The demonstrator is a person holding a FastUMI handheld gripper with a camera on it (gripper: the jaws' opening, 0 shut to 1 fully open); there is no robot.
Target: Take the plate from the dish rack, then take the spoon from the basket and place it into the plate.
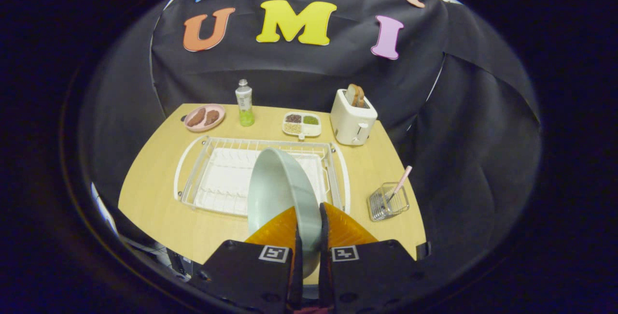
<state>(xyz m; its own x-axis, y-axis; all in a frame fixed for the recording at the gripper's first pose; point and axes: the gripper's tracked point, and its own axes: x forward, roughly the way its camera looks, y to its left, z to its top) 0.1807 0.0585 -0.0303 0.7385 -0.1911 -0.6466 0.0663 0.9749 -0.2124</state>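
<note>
Plate (280, 183): smooth, softly glossy, ceramic-looking glaze, clamped between both fingers of the hand-held gripper (309, 229). Dish rack (217, 178): white coated wire; basket (387, 202): bare shiny metal wire. Surface (159, 183): matt, pale wood-grain laminate; toaster (352, 120): smooth white plastic.

Plate (282, 193) rim behind gripper (309, 229)
</note>
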